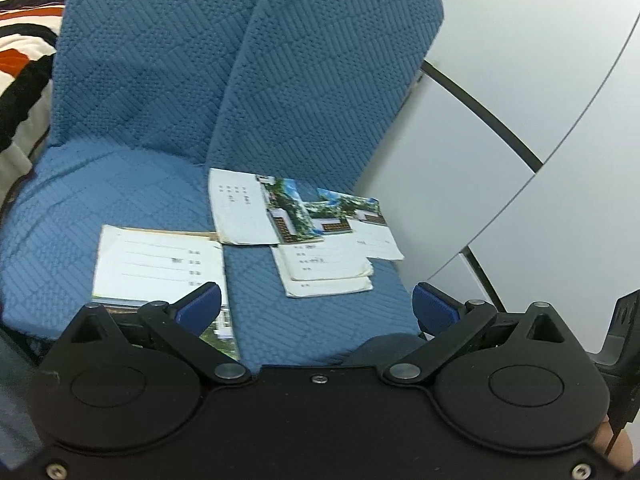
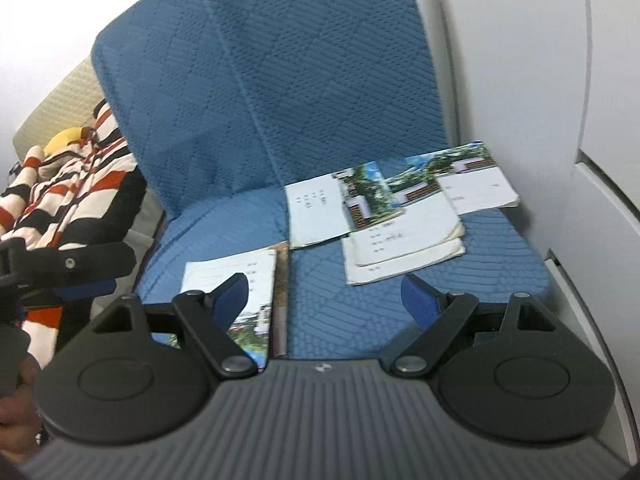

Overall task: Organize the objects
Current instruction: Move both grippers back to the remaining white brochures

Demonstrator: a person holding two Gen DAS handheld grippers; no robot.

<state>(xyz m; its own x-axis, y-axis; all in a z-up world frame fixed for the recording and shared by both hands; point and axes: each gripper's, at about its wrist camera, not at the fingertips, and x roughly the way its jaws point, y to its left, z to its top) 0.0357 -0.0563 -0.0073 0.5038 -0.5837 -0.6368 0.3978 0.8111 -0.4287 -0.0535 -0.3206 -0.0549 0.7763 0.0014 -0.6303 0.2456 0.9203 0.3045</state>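
Observation:
Several thin white notebooks with a garden photo on the cover lie on a blue quilted seat. One notebook lies alone at the near left; it also shows in the right wrist view. A loose overlapping pile lies at the far right of the seat, and it shows in the right wrist view too. My left gripper is open and empty above the seat front. My right gripper is open and empty, a little short of the pile.
The blue backrest rises behind the seat. A striped red, black and white cloth lies to the left. White cabinet panels stand to the right. The left gripper's side shows at the left of the right wrist view.

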